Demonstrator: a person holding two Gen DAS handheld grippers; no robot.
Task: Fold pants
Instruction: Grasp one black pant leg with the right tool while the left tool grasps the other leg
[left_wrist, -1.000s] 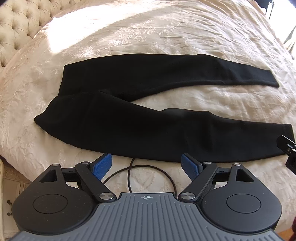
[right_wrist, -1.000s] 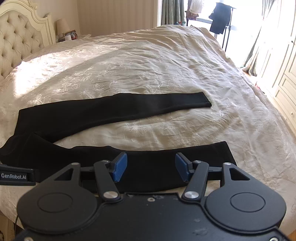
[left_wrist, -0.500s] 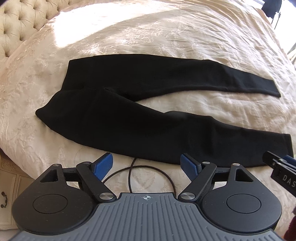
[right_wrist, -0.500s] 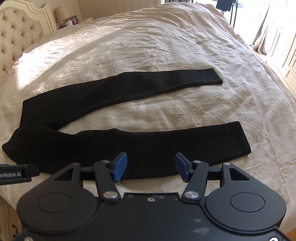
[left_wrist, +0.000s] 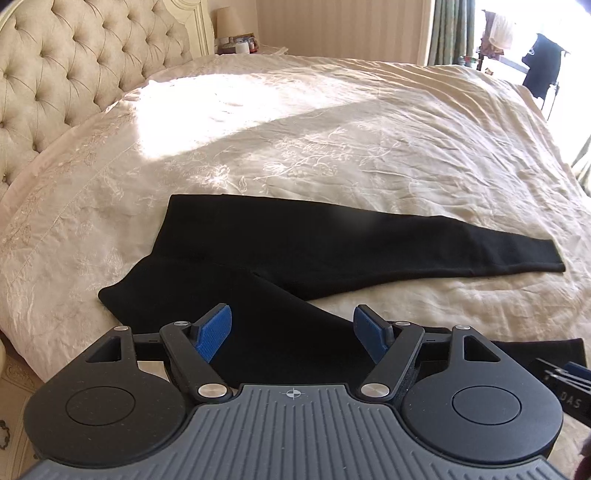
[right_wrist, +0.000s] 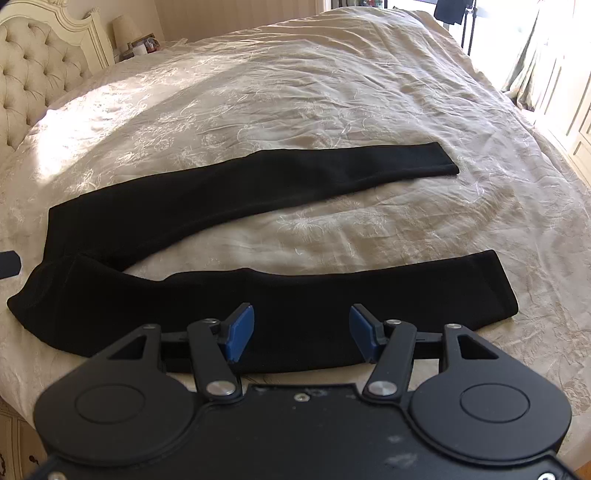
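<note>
Black pants (left_wrist: 295, 251) lie flat on the cream bedspread (left_wrist: 332, 129), waist to the left, the two legs spread apart in a V toward the right. In the right wrist view the pants (right_wrist: 258, 199) show both leg ends, far and near. My left gripper (left_wrist: 291, 332) is open and empty, low over the near leg's upper part by the waist. My right gripper (right_wrist: 301, 328) is open and empty, over the near leg close to its near edge. The right gripper's edge shows at the lower right of the left wrist view (left_wrist: 565, 384).
A tufted cream headboard (left_wrist: 74, 74) stands at the left. A nightstand with a lamp (right_wrist: 129, 29) is behind it. Dark clothing on a rack (left_wrist: 543, 66) and curtains are at the far right. The bed's near edge drops off just under both grippers.
Both grippers moved forward and lower toward the near pant leg. The left wrist view tilted up, so the headboard and window now show. Jaws stayed open.
</note>
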